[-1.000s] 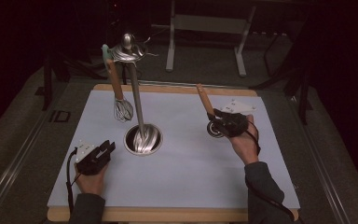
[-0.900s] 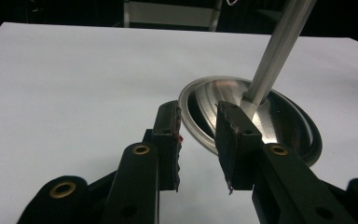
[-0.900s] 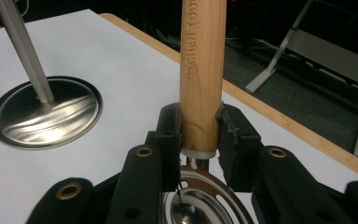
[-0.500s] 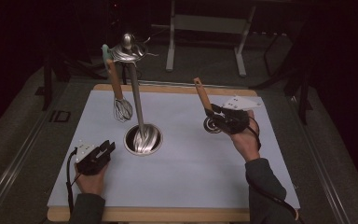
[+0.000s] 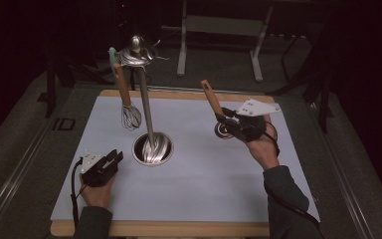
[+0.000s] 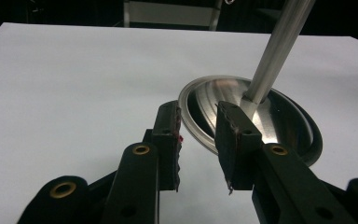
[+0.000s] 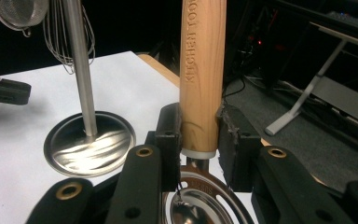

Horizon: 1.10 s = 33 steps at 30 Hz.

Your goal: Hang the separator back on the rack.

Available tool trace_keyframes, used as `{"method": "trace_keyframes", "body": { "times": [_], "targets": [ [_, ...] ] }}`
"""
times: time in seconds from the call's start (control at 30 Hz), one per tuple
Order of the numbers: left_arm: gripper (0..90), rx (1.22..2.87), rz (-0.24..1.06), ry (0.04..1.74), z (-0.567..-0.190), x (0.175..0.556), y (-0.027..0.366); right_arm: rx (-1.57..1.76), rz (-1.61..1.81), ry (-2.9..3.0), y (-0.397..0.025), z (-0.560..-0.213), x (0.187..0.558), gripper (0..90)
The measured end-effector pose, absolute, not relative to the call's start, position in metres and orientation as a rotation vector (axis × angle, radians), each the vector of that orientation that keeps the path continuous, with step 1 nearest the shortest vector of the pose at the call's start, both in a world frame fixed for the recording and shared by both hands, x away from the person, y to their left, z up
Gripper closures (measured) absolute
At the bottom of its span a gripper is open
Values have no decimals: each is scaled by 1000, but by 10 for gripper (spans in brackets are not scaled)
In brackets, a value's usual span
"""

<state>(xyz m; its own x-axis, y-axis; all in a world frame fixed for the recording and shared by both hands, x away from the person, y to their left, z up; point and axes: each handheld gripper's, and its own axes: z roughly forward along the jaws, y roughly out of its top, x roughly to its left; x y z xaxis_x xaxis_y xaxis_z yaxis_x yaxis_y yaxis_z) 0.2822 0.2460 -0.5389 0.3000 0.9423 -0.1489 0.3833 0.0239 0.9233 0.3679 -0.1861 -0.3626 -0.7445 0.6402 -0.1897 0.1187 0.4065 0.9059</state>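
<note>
Right gripper view: your right claw [image 7: 199,140] clamps the wooden-handled steel slotted utensil [image 7: 202,74]; left claw [image 6: 198,140] released beside the round steel stand base [image 6: 279,121].

A stand's round base [image 5: 152,149] sits on the white mat [image 5: 194,189] near its middle, its pole [image 5: 145,104] rising and leaning toward the far left. A whisk [image 5: 131,117] hangs left of the pole, above the mat. The left gripper [image 5: 110,160] rests on the mat just left of the base. The right gripper [image 5: 224,121] is well to the right of the base, with a wooden-handled utensil [image 5: 211,97] between its jaws, handle pointing up and away.
</note>
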Motion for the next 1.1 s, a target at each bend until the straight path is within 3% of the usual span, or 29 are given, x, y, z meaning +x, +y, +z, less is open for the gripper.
{"method": "trace_keyframes", "body": {
  "times": [1.1],
  "targets": [
    [708, 1548, 691, 1257, -539, 282, 246, 455, 1369, 2170, -162, -338, 355, 708]
  ]
}}
